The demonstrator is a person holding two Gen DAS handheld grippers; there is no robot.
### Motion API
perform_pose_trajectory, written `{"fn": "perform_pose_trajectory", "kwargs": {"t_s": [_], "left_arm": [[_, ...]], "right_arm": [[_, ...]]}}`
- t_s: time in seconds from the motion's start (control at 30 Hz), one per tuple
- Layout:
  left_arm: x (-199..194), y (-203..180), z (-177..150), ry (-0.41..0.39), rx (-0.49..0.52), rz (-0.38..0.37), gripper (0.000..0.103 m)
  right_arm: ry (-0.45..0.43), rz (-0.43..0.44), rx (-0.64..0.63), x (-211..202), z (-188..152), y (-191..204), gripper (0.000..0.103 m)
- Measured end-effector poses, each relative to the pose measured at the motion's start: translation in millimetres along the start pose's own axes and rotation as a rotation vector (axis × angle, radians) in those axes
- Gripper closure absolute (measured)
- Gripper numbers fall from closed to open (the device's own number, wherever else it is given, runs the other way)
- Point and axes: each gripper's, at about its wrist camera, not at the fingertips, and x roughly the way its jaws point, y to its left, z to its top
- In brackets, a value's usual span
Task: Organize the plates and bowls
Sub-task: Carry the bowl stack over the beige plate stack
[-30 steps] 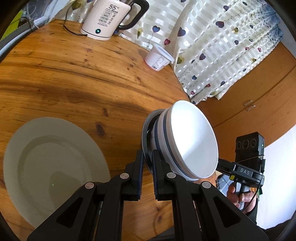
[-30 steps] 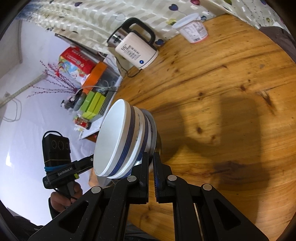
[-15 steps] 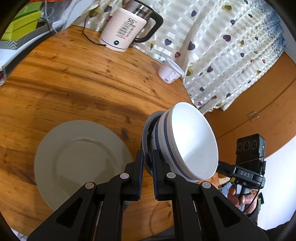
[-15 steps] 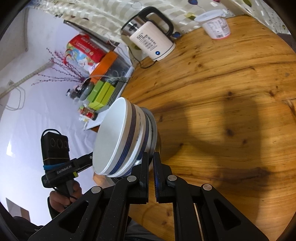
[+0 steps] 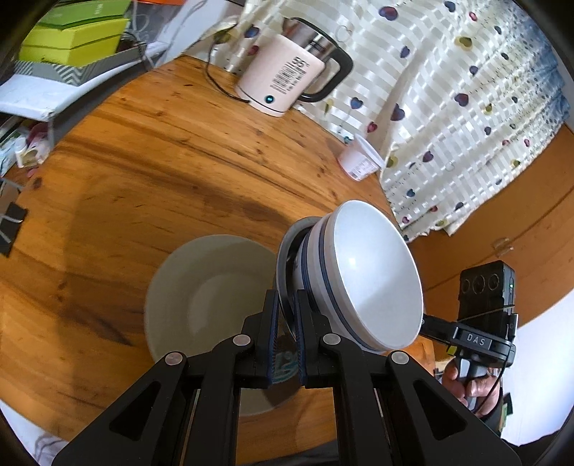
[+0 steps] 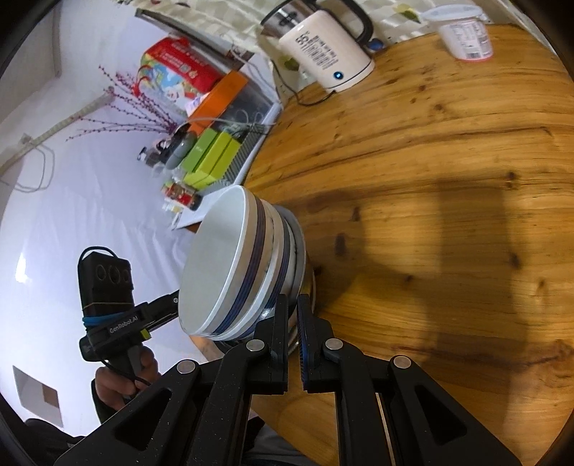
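A stack of white bowls with blue bands (image 5: 373,283) rests on a grey plate (image 5: 283,251), held tilted above the wooden table (image 5: 143,161). My left gripper (image 5: 286,304) is shut on that plate's near rim. In the right wrist view the bowl stack (image 6: 229,269) sits on the same plate (image 6: 300,247), and my right gripper (image 6: 293,308) is shut on its rim from the opposite side. A second, pale plate (image 5: 201,294) lies flat on the table, partly under my left gripper and the carried stack.
A cream electric kettle (image 5: 287,79) (image 6: 326,50) with its cord stands at the table's far edge, a yogurt tub (image 5: 358,161) (image 6: 466,32) beside it. Green boxes (image 5: 71,39) (image 6: 211,154) and clutter sit beyond the table. A heart-patterned curtain (image 5: 448,107) hangs behind.
Both grippers have carried the plate with its bowls sideways across the table. The pale plate on the table has come from the left of the left wrist view to under the left gripper.
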Motion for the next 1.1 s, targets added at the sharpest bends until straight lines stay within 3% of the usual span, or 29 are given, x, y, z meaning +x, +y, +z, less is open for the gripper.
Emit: {"fn": "perform_pose_trajectory", "kwargs": {"t_s": [0.67, 1.1], "left_arm": [[-13, 42, -12, -0.012, -0.084, 0.057, 0.096], [-18, 45, -13, -0.017, -0.095, 0.068, 0.096]], "right_arm": [[0.095, -0.006, -0.031, 49, 0, 21, 0.097], [0.113, -0.021, -0.04, 56, 0, 25, 0.097]]}}
